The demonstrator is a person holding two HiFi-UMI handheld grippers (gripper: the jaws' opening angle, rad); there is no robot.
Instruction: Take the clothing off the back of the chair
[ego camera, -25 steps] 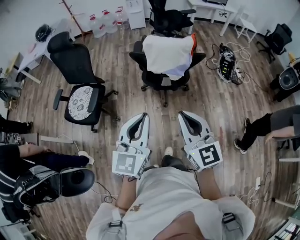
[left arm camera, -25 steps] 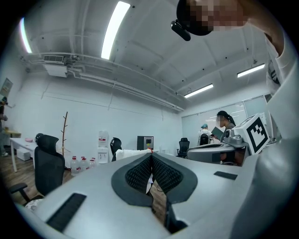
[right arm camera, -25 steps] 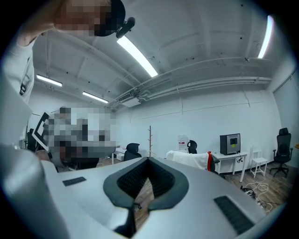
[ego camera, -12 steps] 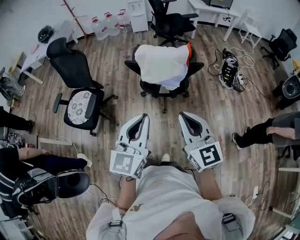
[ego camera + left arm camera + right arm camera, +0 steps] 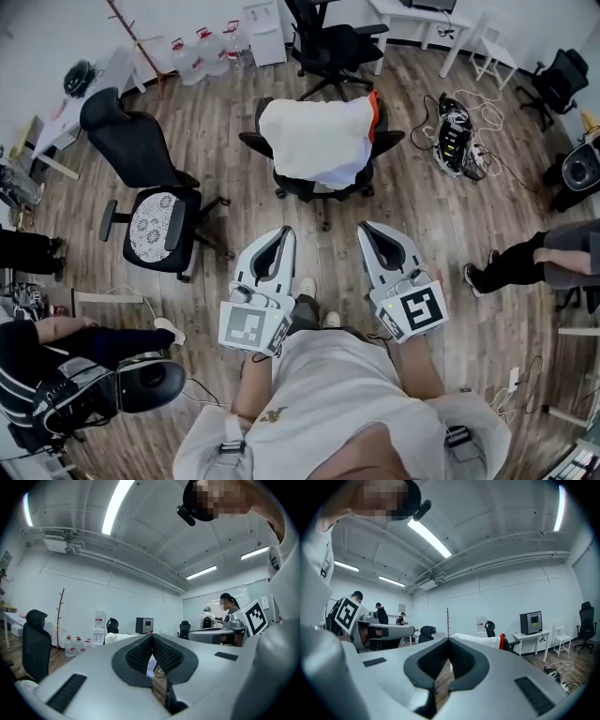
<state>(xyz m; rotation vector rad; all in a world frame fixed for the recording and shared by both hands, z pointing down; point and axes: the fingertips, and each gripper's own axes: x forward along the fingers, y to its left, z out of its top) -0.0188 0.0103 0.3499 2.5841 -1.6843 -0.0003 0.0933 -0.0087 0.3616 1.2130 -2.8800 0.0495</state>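
Both tongs fully closed, nothing gripped: left tongs, right tongs, held level side by side in front of the person. White clothing with an orange edge is draped over the back of the black chair, dead ahead on the wood floor, well apart from both tongs, untouched. 2nd black chair stands left of it

An open-plan office is shown. Black swivel chairs are scattered over a wood-plank floor. White desks are set along the far wall, and water bottles are lined up beside a dispenser. Strip lights are mounted overhead, and cables are left on the floor.
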